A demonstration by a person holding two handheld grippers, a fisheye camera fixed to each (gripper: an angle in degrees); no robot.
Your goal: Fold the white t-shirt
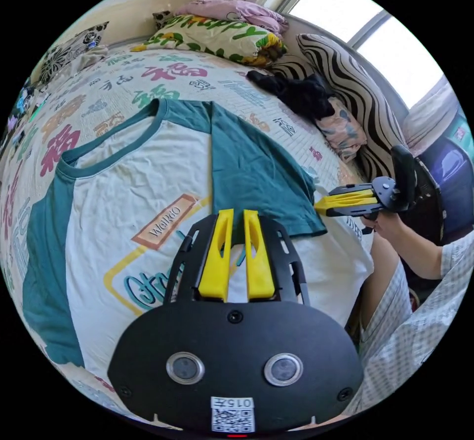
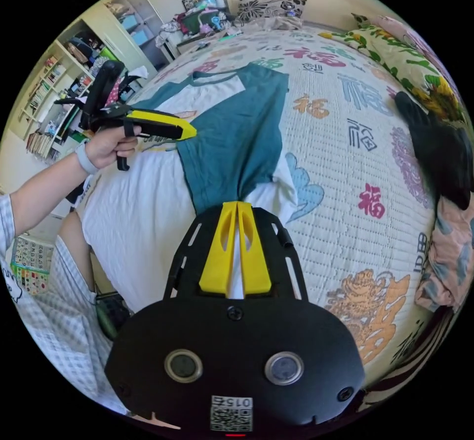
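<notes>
1. Left gripper (image 1: 238, 213), low centre of left gripper view: yellow jaws narrowly parted, tips over the t-shirt's (image 1: 143, 183) front; contact with the cloth cannot be told.
2. Same gripper (image 2: 192, 131) in right gripper view, upper left, held in a hand (image 2: 106, 146); seen side-on, pointing toward frame centre above the shirt.
3. Right gripper (image 2: 237, 205), low centre of right gripper view: jaws pressed nearly together, clamped on the teal sleeve (image 2: 237, 134) hem, cloth drawn up into a peak at the tips.
4. Same gripper (image 1: 318, 206) at centre right of left gripper view, tips at the sleeve (image 1: 261, 173) edge.
5. T-shirt (image 2: 143, 213) lying flat, front up, on the bed cover (image 1: 98, 94): white body, teal sleeves and collar, printed graphic at chest. Spans centre and left of left gripper view.
6. Bed cover (image 2: 345, 164) pale with large coloured characters.
7. Dark garment (image 1: 296, 92) upper centre-right of left gripper view, well apart from the shirt.
8. Floral pillow (image 1: 217, 38) at top centre; striped cushion (image 1: 355, 90) upper right.
9. Shelves (image 2: 54, 90) at upper left of right gripper view.
</notes>
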